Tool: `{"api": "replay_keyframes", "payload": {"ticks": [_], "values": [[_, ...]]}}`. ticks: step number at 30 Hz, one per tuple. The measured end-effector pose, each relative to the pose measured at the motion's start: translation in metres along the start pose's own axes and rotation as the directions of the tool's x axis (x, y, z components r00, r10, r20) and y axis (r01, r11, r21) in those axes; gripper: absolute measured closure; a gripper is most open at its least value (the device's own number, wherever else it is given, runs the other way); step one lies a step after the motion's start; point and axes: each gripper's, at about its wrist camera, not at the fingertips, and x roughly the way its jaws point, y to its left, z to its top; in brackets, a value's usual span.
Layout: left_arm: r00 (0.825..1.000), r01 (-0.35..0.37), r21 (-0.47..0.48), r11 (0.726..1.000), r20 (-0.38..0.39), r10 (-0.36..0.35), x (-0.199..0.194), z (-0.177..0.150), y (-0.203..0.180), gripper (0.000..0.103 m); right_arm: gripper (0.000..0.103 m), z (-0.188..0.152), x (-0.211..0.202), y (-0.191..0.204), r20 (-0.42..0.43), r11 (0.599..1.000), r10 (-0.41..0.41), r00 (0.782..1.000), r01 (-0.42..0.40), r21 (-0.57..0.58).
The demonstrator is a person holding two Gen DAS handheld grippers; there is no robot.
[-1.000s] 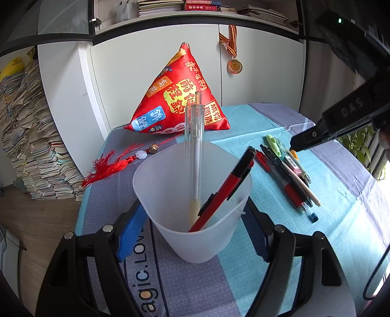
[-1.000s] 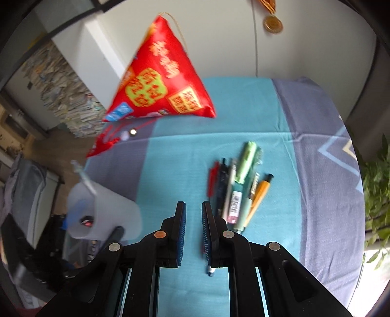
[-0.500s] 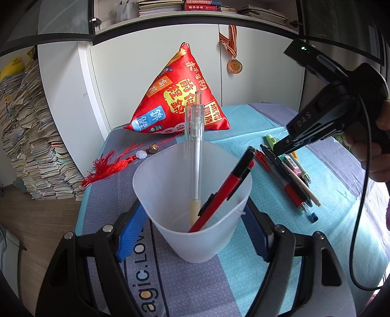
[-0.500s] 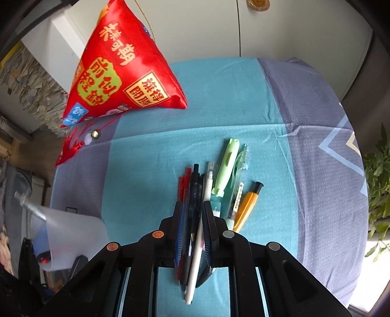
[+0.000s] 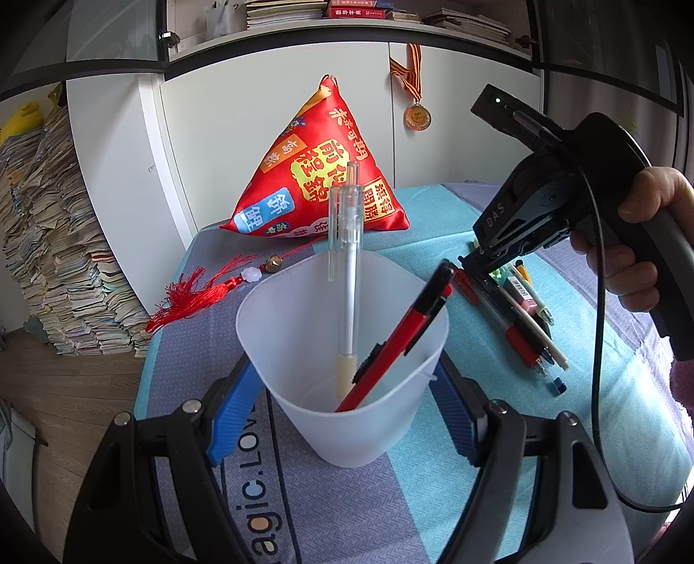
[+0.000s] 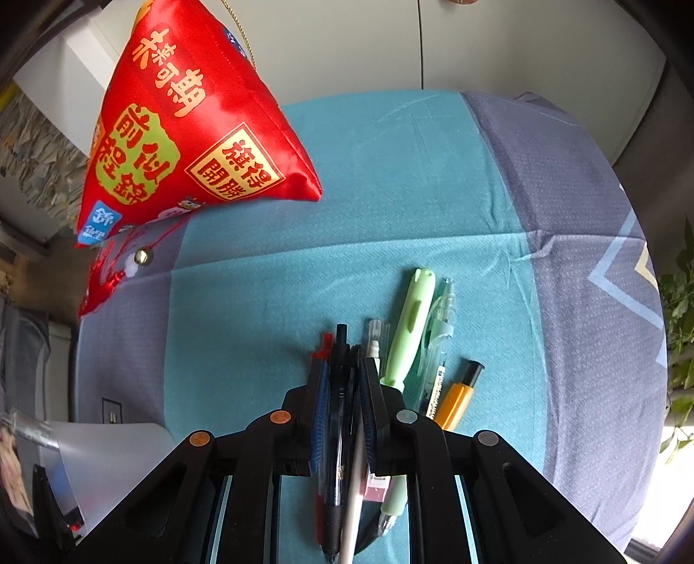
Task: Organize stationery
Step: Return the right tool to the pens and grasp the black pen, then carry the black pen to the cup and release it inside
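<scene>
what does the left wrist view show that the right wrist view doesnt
Only the left wrist view: two pens standing in the cup, the medal, shelf books, the hand holding the right tool.

Only the right wrist view: a dark pen between the right tool's pads, the green pen in full, the plant.

Both: red pouch, tassel, the row of pens, the cloth.

Two pens (image 5: pixel 392 336) are standing in the cup (image 5: pixel 347 390) near the table's (image 5: pixel 433 499) front edge; a pen row (image 5: pixel 516 316) is lying right.

left wrist level over cup (image 5: pixel 342 368), right wrist steeply above pens (image 6: pixel 347 390), both near
</scene>
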Motion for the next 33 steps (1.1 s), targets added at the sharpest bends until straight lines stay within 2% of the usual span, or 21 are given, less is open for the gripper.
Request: {"api": "replay_keyframes", "payload": {"ticks": [7, 12, 16, 24, 33], "values": [[1.000, -0.001, 0.000, 1.000, -0.003, 0.001, 0.000, 0.000, 0.000, 0.027, 0.089, 0.005, 0.008, 0.002, 0.001, 1.000, -0.007, 1.000, 0.007, -0.013], [1.000, -0.001, 0.001, 1.000, -0.003, 0.001, 0.000, 0.000, 0.000, 0.027, 0.089, 0.009, 0.012, -0.001, -0.016, 0.999, 0.031, 0.999, -0.031, -0.015], [1.000, -0.001, 0.001, 1.000, -0.003, 0.001, -0.001, -0.001, -0.001, 0.027, 0.089, 0.003, 0.007, -0.008, -0.029, 0.995, 0.100, 0.995, -0.100, 0.026], [1.000, -0.001, 0.001, 1.000, -0.003, 0.001, 0.000, 0.000, -0.001, 0.027, 0.089, -0.025, -0.048, -0.004, 0.084, 0.991, 0.133, 0.988, -0.132, -0.015], [1.000, -0.001, 0.001, 1.000, -0.003, 0.001, -0.001, 0.000, -0.001, 0.027, 0.089, -0.056, -0.128, 0.026, 0.260, 0.981, 0.170, 0.950, -0.139, -0.134]]}}
